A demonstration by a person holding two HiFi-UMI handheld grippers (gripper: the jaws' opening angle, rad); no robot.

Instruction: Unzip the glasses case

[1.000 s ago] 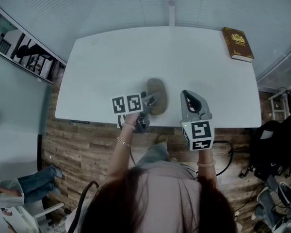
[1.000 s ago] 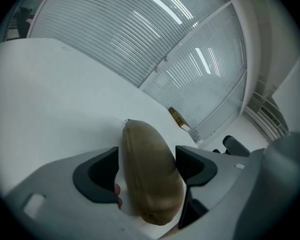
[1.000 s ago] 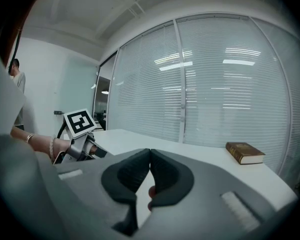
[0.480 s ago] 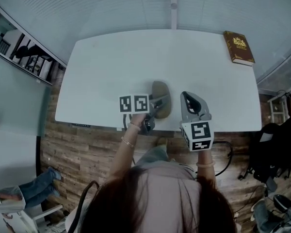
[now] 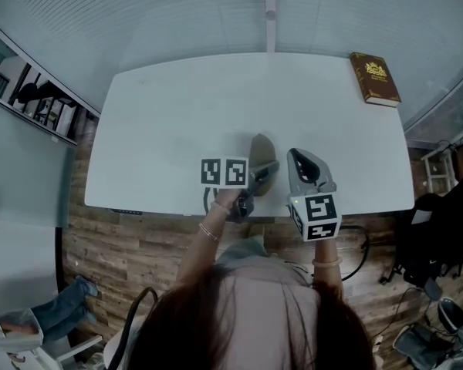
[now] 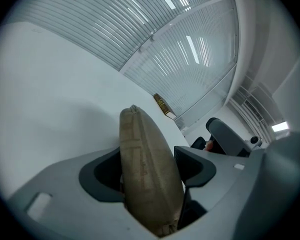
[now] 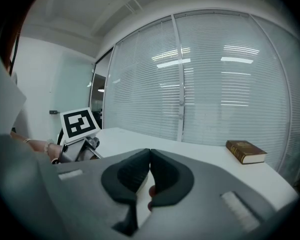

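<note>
So the tan fabric glasses case (image 5: 263, 148) sits near the front edge of the white counter (image 5: 170, 106), right in front of the person, and the left tongs (image 5: 265, 169) are clamped on its near end. In the left gripper view both pads press into the sides of the case, so that's a real hold. The right tongs (image 7: 150, 156) are pinched fully together with nothing in them, parked just to the right of the case and not touching it. A brown hardcover book (image 5: 375, 78) lies well away at the far right corner, no factor here. The case looks turned up on its edge, with a stitched seam running along the top ridge. Its long axis runs from the person out toward the far window, leaning a bit right, and the free tip points roughly toward the book's corner. Whether the bottom edge rests on the counter or is lifted a touch, I honestly can't tell from the head view. I don't see the zipper pull anywhere, so I'd guess this step is about finding it. To do it well I'd hold the left grip firm and low so the case doesn't twist, then open the right tongs only a little. Come in along the ridge, pinch just the pull tab rather than the fabric, and draw it along the long axis instead of yanking sideways.
</note>
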